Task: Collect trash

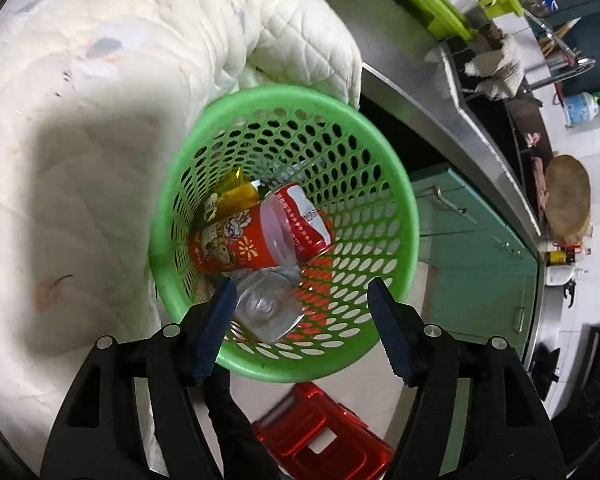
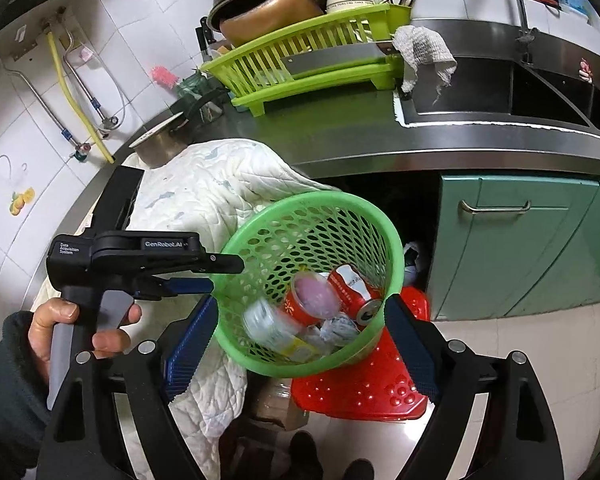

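- Trash sits in a green perforated basket (image 1: 384, 216) at the centre of the left wrist view: a red printed cup (image 1: 228, 246), a red drink can (image 1: 304, 220), a yellow wrapper (image 1: 236, 192) and a clear plastic bottle (image 1: 266, 306) low in the pile.
- Left gripper (image 1: 302, 300) hangs over the basket from the lower edge of the frame, jaws apart with nothing between the blue pads; the left pad is just beside the clear bottle, and whether they touch cannot be told.
- In the right wrist view the basket (image 2: 394, 248) sits mid-frame, tilted, and the right gripper (image 2: 300, 320) has jaws set wide to either side of its lower rim; whether the pads press it cannot be told.
- A white quilted cloth (image 1: 112, 80) fills the upper left of the left view, behind the basket.
- A red plastic stool (image 2: 364, 384) lies below the basket, lower centre.
- A person's hand (image 2: 60, 336) at lower left grips the other tool's handle.
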